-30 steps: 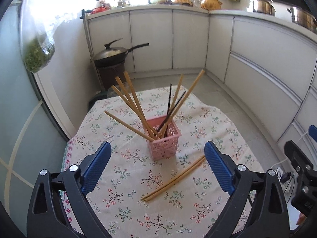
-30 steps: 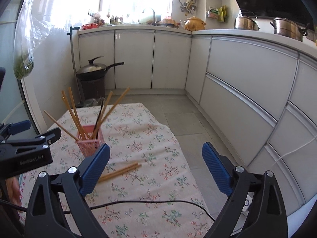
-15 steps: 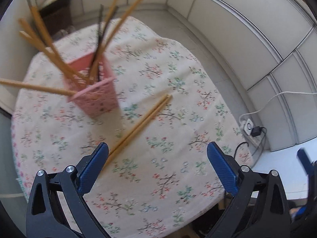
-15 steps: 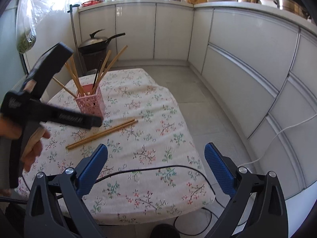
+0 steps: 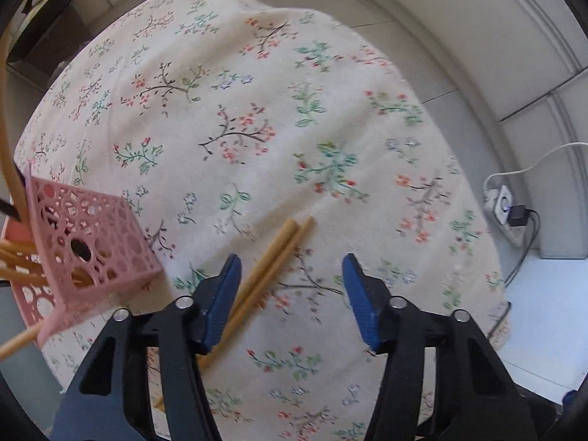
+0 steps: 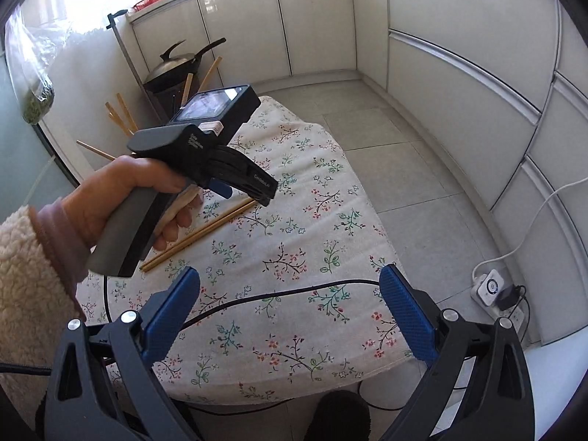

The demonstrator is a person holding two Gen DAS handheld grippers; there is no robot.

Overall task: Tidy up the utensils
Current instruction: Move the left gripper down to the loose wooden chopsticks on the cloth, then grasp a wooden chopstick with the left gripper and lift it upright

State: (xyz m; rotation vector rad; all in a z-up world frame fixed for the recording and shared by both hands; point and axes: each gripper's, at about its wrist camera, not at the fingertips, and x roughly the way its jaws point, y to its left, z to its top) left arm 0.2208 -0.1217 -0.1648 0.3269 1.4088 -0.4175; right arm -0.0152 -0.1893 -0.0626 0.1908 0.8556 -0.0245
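A pair of wooden chopsticks [image 5: 272, 257] lies on the floral tablecloth [image 5: 257, 110]; it also shows in the right wrist view [image 6: 205, 229]. My left gripper [image 5: 292, 286] is open and hovers low over the pair, which runs between its fingers close to the left pad. It also shows in the right wrist view [image 6: 244, 194]. A pink lattice basket [image 5: 84, 242] holding several chopsticks stands just to the left. My right gripper [image 6: 290, 316] is open and empty above the table's near edge.
A black cable [image 6: 279, 294] lies across the cloth near the right gripper. A power strip [image 6: 492, 290] with cables sits on the floor at the right. A wok [image 6: 176, 64] stands on a bin behind the table. White cabinets [image 6: 459, 73] line the walls.
My left gripper has dropped down and forward over the loose chopsticks and narrowed its opening around them. The right gripper has pulled back and tilted down a little.
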